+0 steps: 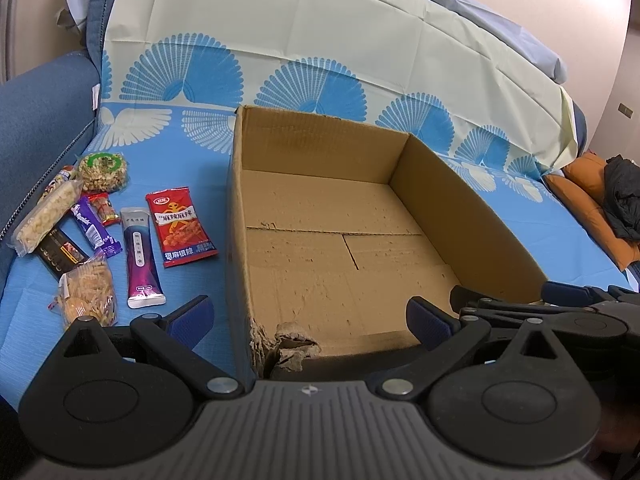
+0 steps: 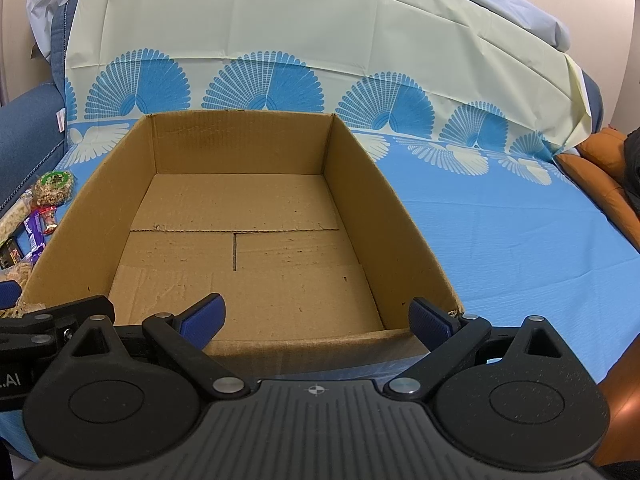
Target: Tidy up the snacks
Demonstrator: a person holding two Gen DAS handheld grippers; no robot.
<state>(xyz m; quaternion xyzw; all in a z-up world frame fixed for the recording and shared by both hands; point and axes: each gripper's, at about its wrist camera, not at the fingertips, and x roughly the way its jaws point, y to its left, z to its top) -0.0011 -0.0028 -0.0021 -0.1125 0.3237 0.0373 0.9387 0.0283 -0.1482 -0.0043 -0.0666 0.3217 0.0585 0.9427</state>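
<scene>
- The left gripper [image 1: 310, 316] is seen with its jaws spread wide and nothing between them, poised at the near, torn corner of the cardboard box [image 1: 460, 208]; whether a pad touches the box wall cannot be told.
- The right gripper [image 2: 316, 318] is likewise held fully spread and empty, its blue pads framing the box's near wall.
- The box is shown open-topped with nothing inside it, set on a blue cloth [image 2: 500, 240] printed with fan shapes and draped over a blue sofa [image 1: 36, 120].
- The snacks are laid out on the cloth just left of the box: a red packet [image 1: 180, 226] printed with Chinese characters, a purple-and-silver stick sachet [image 1: 142, 258], a purple bar [image 1: 96, 226], a clear-wrapped puffed-grain bar [image 1: 46, 216], a round grain cake [image 1: 103, 172] under a green label, a dark packet [image 1: 60, 254], a small red-wrapped sweet [image 1: 105, 209] and a clear bag of biscuits [image 1: 88, 292].
- The sachet's small print and the purple bar's script are too small to be read.
- From the right wrist view, most snacks are hidden behind the box's left wall; only a few are glimpsed at the frame's edge.
- An orange cushion [image 1: 588, 200] with dark fabric [image 1: 624, 200] on it is cut off at the right.
</scene>
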